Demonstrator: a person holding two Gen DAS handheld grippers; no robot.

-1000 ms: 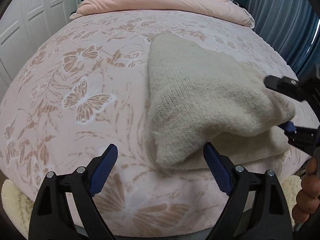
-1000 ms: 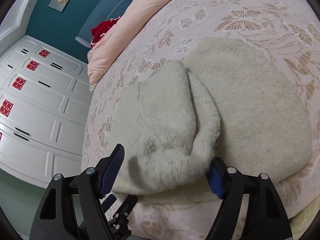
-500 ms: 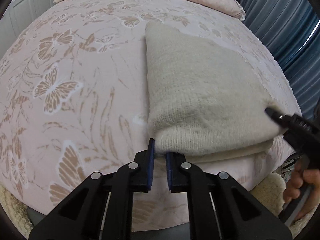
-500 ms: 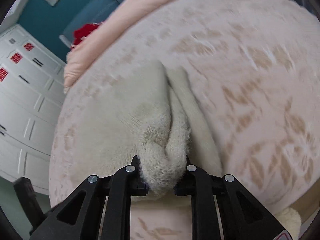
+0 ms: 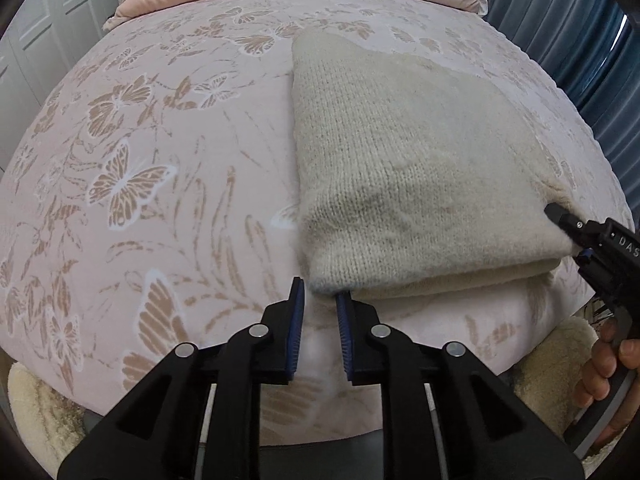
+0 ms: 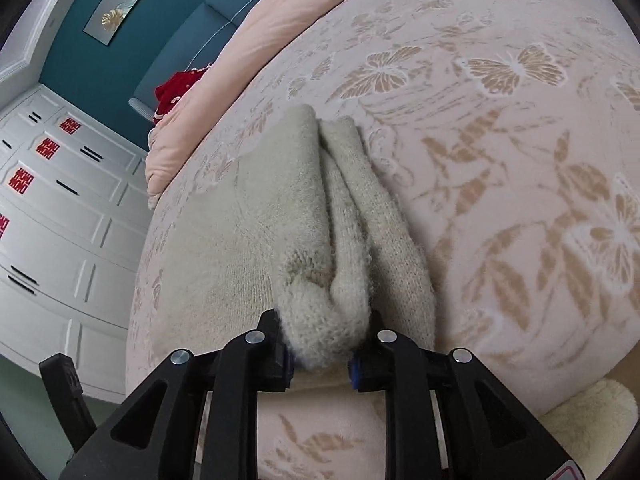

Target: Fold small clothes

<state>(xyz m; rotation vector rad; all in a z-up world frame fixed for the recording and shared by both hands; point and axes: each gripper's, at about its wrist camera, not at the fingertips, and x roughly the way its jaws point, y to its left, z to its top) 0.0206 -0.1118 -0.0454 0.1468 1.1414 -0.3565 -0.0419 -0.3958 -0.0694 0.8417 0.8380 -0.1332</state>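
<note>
The folded cream sweater [image 5: 404,184] lies on the bed [image 5: 160,160]. The right tool [image 6: 322,354] pinches its bunched corner. The left tool [image 5: 319,300], its jaws just eased narrowly apart, tilts down at the sweater's near corner, gripping nothing.

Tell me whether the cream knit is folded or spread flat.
Folded. The cream knit lies doubled on the bedspread, stacked layers showing along its near edge; the right gripper pinches a bunched corner.

Right tool [image 5: 580,240] reads "DAS" — wardrobe stickers [image 6: 21,181] red, unreadable.
</note>
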